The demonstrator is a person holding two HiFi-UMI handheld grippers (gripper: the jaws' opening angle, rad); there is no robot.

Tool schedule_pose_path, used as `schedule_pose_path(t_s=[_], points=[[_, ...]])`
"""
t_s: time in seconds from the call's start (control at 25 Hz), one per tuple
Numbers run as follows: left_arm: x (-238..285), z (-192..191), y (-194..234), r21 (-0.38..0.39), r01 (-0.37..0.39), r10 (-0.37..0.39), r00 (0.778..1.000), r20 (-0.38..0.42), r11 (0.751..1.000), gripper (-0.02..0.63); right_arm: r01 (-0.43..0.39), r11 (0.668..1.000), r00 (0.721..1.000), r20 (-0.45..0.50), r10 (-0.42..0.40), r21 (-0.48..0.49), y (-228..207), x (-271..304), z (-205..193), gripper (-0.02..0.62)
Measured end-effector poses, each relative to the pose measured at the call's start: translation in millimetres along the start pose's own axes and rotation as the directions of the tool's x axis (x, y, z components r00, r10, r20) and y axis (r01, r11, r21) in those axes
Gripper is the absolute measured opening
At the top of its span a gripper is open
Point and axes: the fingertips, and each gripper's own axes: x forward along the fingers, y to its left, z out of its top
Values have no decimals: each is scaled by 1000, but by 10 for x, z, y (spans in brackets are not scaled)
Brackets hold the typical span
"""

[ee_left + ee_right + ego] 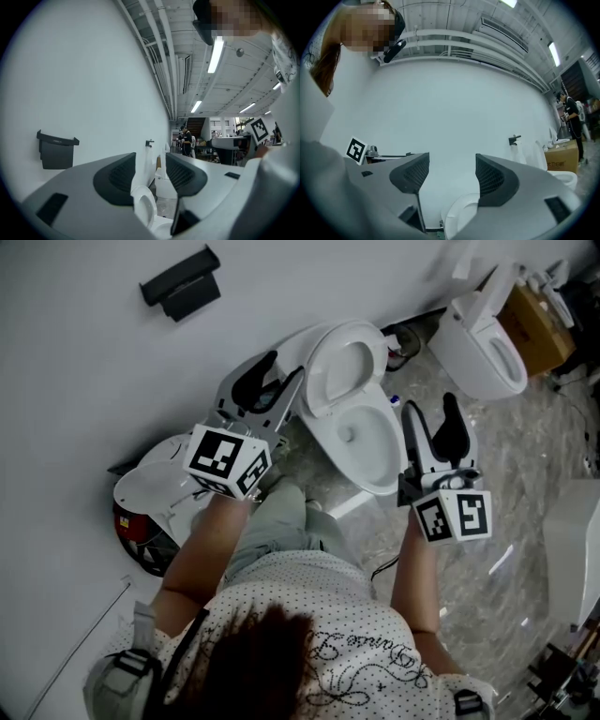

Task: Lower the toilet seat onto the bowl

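Two claws out in front of the toilet here: the left claw [272, 382] stands partly open with nothing between its jaws, just left of the toilet seat [345, 367]. The right claw [435, 427] gapes wider (empty as well), near the right side of the bowl [367, 442]. The seat stands upright against the far wall [84, 352], clear of both claws.

The toilet seat [144, 206] is half hidden behind the left gripper [151, 164]; distant people [187, 140] are too small to tell.
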Motion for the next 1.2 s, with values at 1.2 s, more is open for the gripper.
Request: schedule_pose_path(t_s=[1.2], points=[[2080, -277, 1310, -40, 118, -120, 992, -48, 992, 314, 107, 994, 994, -31, -106, 27, -1057, 2061, -68, 337]])
